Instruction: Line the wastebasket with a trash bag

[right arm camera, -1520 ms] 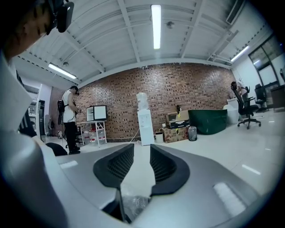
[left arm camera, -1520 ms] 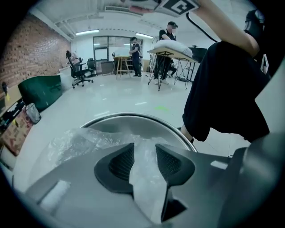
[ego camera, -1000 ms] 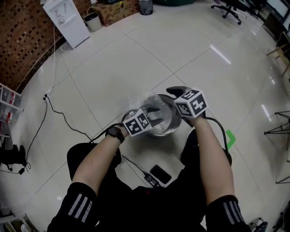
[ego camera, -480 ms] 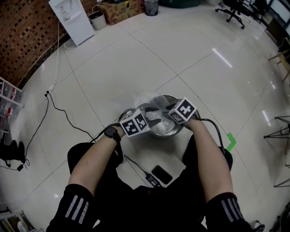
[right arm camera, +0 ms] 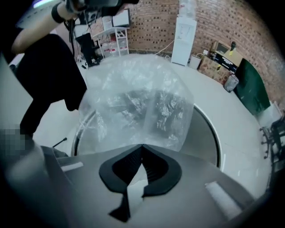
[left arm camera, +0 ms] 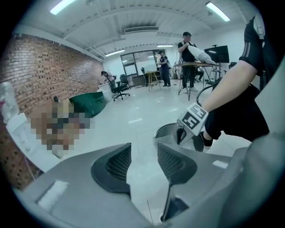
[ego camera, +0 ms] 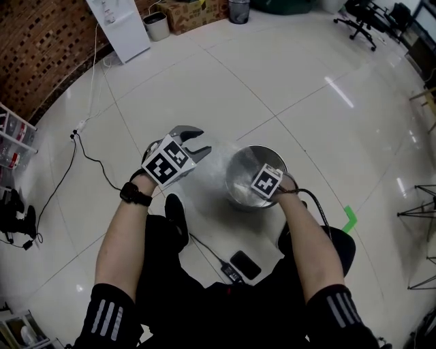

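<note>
Film of the clear plastic trash bag (right arm camera: 138, 111) inside the round steel wastebasket (ego camera: 238, 199) is pinched by the just-closed right gripper (right arm camera: 142, 149) near 6 o'clock; left gripper (ego camera: 196, 140), agape and empty, should take the 12 o'clock hem.

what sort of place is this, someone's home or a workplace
Likely a workplace, an open office or lab: a tiled floor, a brick wall, an office chair and a water dispenser.
</note>
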The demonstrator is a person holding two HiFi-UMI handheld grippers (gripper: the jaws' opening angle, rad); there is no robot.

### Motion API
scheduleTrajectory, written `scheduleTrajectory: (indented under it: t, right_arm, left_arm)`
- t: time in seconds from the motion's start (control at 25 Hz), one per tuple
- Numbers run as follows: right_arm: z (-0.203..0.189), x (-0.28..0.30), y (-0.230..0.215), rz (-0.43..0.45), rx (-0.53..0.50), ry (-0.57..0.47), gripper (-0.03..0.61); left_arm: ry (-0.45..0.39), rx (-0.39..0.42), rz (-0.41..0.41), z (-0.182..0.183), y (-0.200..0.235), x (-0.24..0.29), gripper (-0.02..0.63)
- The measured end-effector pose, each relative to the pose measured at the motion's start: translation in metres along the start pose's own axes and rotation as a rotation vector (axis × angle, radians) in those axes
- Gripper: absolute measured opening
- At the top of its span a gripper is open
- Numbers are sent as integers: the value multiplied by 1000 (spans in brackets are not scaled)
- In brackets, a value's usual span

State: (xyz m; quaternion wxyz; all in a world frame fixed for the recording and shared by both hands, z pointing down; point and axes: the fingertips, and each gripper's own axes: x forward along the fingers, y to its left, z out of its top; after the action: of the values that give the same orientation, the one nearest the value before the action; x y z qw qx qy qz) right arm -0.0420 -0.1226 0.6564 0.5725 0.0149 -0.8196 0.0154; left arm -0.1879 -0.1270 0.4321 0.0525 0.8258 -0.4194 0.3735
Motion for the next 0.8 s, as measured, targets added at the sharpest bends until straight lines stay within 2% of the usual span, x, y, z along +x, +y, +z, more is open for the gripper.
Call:
scheduleTrajectory:
  t: [0.12, 0.24, 0.36, 0.52, 0.68, 0.72, 0.8]
  right_arm:
    - [-12, 28, 5, -16, -61, 68, 8]
    - [-10, 46, 2, -19, -83, 78, 6]
    - [-11, 65, 0, 12, -68, 93, 6]
    - [-24, 88, -6, 69, -62, 179, 7]
    - [-29, 94, -16, 102, -30, 227, 9]
    - [-27, 91, -18, 105, -17, 223, 23]
    - [-16, 82, -19, 119, 7, 179, 105]
  left_arm:
    - [26, 2, 9, -4, 12, 1, 181]
    - [35, 4, 5, 1, 18, 4, 181]
    - [62, 18, -3, -1, 20, 11, 181]
    - [147, 53, -32, -15, 19, 18, 181]
    - [198, 79, -56, -25, 15, 25, 181]
    - [209, 83, -62, -28, 15, 26, 181]
    - [226, 93, -70, -30, 15, 28, 181]
